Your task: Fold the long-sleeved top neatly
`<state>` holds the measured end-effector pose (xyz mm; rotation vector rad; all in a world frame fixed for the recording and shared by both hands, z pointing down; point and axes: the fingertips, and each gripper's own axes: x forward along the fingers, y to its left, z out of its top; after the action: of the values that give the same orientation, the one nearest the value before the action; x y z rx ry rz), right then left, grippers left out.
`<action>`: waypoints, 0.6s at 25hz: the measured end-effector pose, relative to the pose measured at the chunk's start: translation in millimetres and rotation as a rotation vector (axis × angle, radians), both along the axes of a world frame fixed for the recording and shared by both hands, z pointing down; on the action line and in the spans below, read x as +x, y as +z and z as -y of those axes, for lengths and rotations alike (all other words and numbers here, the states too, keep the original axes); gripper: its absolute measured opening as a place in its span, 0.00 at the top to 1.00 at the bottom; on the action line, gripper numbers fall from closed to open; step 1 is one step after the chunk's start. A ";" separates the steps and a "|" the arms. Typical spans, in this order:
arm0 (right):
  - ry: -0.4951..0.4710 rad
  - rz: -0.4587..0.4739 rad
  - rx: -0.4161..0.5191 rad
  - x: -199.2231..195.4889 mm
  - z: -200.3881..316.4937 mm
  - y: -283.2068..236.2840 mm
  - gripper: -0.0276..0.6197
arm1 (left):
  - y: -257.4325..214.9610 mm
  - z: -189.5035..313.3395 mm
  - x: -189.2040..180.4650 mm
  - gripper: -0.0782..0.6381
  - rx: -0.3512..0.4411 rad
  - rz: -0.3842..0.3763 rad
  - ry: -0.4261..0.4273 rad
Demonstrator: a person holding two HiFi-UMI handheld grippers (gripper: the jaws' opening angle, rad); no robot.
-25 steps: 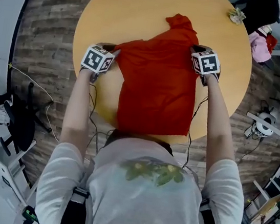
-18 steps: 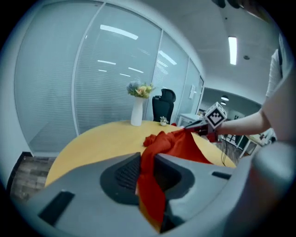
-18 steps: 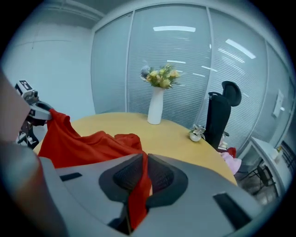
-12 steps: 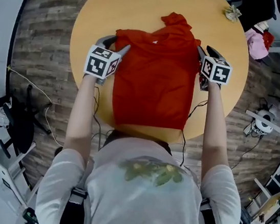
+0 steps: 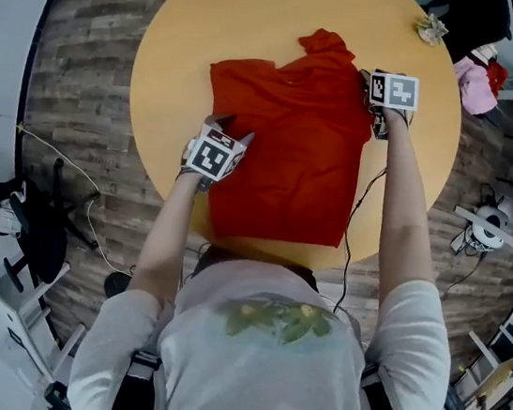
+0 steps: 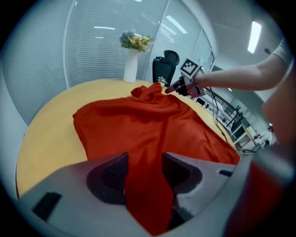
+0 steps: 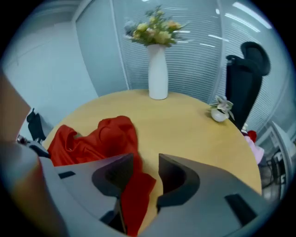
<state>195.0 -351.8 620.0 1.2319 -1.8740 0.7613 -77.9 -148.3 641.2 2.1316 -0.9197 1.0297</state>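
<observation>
One red long-sleeved top [image 5: 288, 147] of soft, creased cloth lies spread on the round, smooth yellow tabletop [image 5: 186, 28]. Its lower end is at the near edge and a bunched lump points toward the far edge. There are two grey tongs, each with a marker cube. The left gripper [image 5: 234, 130] is at the top's left side, its jaws just opened and apart, with red cloth lying between them. The right gripper [image 5: 371, 97] is at the top's right side, its jaws likewise just opened, with cloth beside one jaw and bare table in the gap. The gripper views show one slim white vase [image 7: 158, 71] of flowers whole, by the far edge. The head view catches only its base.
</observation>
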 end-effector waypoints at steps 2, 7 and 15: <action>-0.093 -0.038 -0.031 -16.3 1.3 13.0 0.69 | 10.3 -6.1 2.5 0.60 -0.013 0.027 0.008; -0.150 -0.022 -0.097 -36.8 -8.0 29.8 0.86 | 15.3 -4.5 1.5 0.60 0.034 0.051 -0.028; 0.569 0.097 0.048 109.0 -26.7 -19.5 0.89 | 16.7 0.9 -4.3 0.60 0.078 0.041 -0.080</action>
<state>304.0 -325.1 600.4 1.8202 -1.6285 1.0906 -82.3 -149.2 657.9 2.1253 -1.0721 1.0157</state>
